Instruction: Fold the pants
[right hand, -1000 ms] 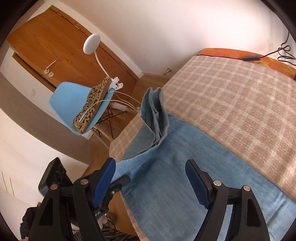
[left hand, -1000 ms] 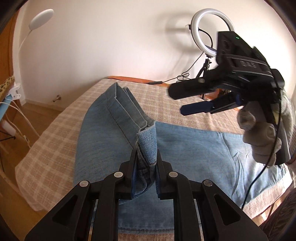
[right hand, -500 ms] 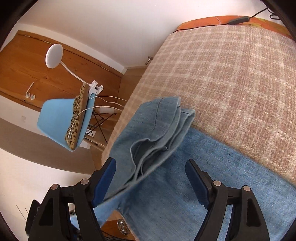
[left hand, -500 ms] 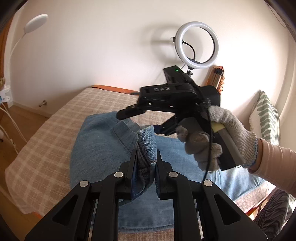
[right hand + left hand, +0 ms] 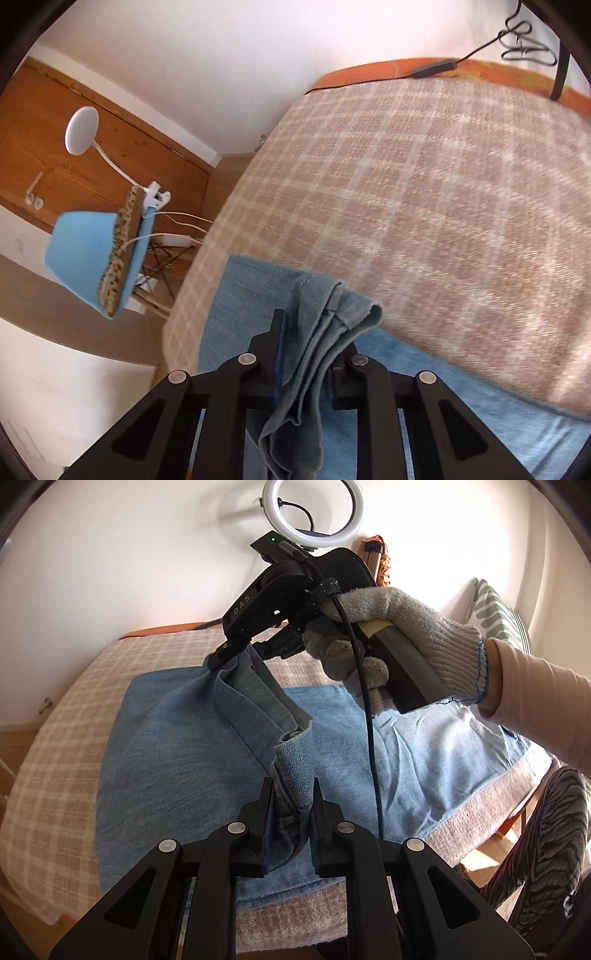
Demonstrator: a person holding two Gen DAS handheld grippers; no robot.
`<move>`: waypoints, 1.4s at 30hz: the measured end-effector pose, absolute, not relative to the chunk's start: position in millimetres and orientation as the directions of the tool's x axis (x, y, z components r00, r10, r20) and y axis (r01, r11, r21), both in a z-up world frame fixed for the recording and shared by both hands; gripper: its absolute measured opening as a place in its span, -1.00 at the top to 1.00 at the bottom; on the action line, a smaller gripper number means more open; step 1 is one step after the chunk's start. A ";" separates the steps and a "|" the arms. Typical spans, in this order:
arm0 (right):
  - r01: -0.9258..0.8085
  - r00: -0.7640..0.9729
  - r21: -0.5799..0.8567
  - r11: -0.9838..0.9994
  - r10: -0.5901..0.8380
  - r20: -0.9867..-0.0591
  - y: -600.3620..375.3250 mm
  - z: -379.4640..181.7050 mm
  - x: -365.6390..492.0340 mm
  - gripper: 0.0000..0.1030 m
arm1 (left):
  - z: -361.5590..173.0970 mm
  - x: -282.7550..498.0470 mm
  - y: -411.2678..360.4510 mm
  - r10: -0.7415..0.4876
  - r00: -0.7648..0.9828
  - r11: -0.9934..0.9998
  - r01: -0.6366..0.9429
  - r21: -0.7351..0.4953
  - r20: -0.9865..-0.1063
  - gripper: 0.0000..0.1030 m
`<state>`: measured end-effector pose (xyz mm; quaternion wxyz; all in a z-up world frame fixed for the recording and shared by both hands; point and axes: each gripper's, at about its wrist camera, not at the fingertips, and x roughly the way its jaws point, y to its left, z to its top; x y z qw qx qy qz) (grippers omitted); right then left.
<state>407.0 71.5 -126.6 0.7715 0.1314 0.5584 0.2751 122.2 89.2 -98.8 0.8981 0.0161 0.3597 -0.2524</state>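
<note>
Light blue denim pants [image 5: 177, 738] lie spread on a plaid-covered bed [image 5: 62, 746]. My left gripper [image 5: 290, 805] is shut on the near end of a raised folded edge of the pants. My right gripper [image 5: 240, 653], held by a gloved hand, is shut on the far end of the same edge, near the bed's middle. In the right wrist view the right gripper [image 5: 310, 354] pinches several bunched layers of the pants [image 5: 325, 325], which hang down between its fingers.
A ring light [image 5: 314, 513] stands at the far wall. A striped pillow [image 5: 495, 613] lies at the right. A blue chair [image 5: 92, 258] with a leopard-print cushion and a white lamp [image 5: 81, 129] stand beside the bed's left side. A black cable [image 5: 436, 70] lies on the orange mattress edge.
My right gripper moved in from the right, came down onto the far end of the raised fold and closed on it. My left gripper kept its hold.
</note>
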 end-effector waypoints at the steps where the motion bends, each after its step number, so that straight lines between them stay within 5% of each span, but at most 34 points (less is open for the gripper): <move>1: -0.285 0.249 0.449 0.847 0.517 -0.819 65.9 -123.0 400.7 0.44 | -100.5 121.5 81.7 -0.435 0.607 0.868 0.480 -0.129 -0.665 0.73; 3: -0.270 0.284 0.429 0.862 0.497 -0.820 49.5 -115.4 386.1 0.23 | -106.9 119.4 70.4 -0.422 0.590 0.858 0.506 -0.093 -0.689 0.73; 13: -0.328 0.184 0.377 0.866 0.450 -0.874 71.5 -129.6 362.0 0.22 | -116.3 117.1 65.9 -0.395 0.572 0.862 0.502 -0.074 -0.719 0.69; 18: -0.317 0.181 0.352 0.881 0.421 -0.889 77.3 -143.3 361.0 0.99 | -123.1 117.5 57.2 -0.365 0.573 0.860 0.510 -0.030 -0.734 0.68; 23: -0.283 0.236 0.326 0.902 0.395 -0.888 47.9 -131.4 366.8 1.00 | -115.4 119.4 59.3 -0.399 0.582 0.854 0.518 -0.055 -0.709 0.68; 26: -0.276 0.218 0.423 0.863 0.484 -0.847 29.1 -127.0 363.5 0.78 | -110.9 118.9 60.4 -0.404 0.596 0.853 0.520 -0.050 -0.694 0.68; 27: -0.269 0.212 0.453 0.850 0.511 -0.833 25.3 -125.8 361.0 0.28 | -111.0 119.3 61.0 -0.405 0.593 0.853 0.520 -0.054 -0.696 0.68; 28: -0.261 0.198 0.487 0.833 0.540 -0.818 23.7 -125.3 358.8 0.12 | -111.0 119.8 60.7 -0.403 0.591 0.853 0.518 -0.054 -0.699 0.68; 33: -0.246 0.115 0.546 0.801 0.584 -0.804 41.6 -136.2 352.9 0.09 | -115.0 119.0 58.9 -0.392 0.585 0.859 0.510 -0.054 -0.710 0.68; 37: -0.205 0.104 0.546 0.812 0.573 -0.813 52.6 -152.0 358.0 0.30 | -117.8 119.6 54.4 -0.377 0.588 0.862 0.505 -0.039 -0.716 0.66; 39: -0.212 0.123 0.529 0.822 0.559 -0.820 57.0 -153.3 358.5 0.85 | -119.2 121.1 52.5 -0.372 0.586 0.862 0.506 -0.035 -0.720 0.66; 42: -0.239 0.157 0.474 0.847 0.515 -0.842 59.3 -145.7 355.8 0.98 | -119.8 123.5 52.8 -0.378 0.583 0.860 0.508 -0.040 -0.719 0.66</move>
